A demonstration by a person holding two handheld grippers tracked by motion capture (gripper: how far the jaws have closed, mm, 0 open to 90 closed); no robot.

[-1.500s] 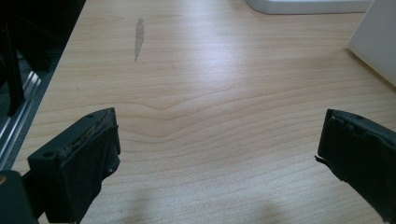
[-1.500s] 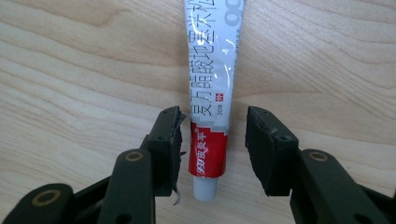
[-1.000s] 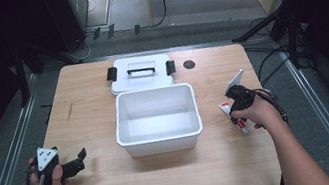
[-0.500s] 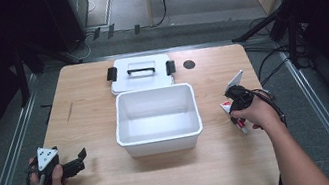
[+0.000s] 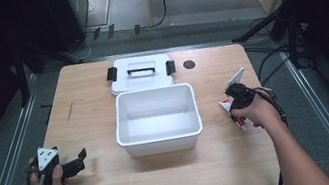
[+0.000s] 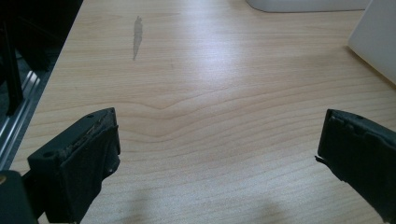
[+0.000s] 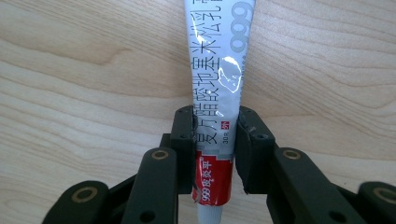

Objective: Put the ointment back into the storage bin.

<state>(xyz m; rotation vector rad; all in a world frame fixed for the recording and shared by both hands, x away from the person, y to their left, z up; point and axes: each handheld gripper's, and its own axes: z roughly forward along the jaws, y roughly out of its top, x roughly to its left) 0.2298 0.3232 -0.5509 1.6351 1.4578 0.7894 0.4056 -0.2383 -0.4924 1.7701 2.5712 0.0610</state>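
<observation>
1. My right gripper (image 7: 215, 128) is clamped on the ointment tube (image 7: 218, 84), right of the white bin (image 5: 158, 119), flat on the table (image 5: 88, 105).
2. Left gripper (image 6: 219, 140) jaws spread wide, nothing between, near-left corner.

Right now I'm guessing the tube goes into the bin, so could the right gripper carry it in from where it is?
Probably yes. The right gripper is shut on the tube just right of the white bin, whose top is open, its lid lying behind it; nothing lies between them.
</observation>
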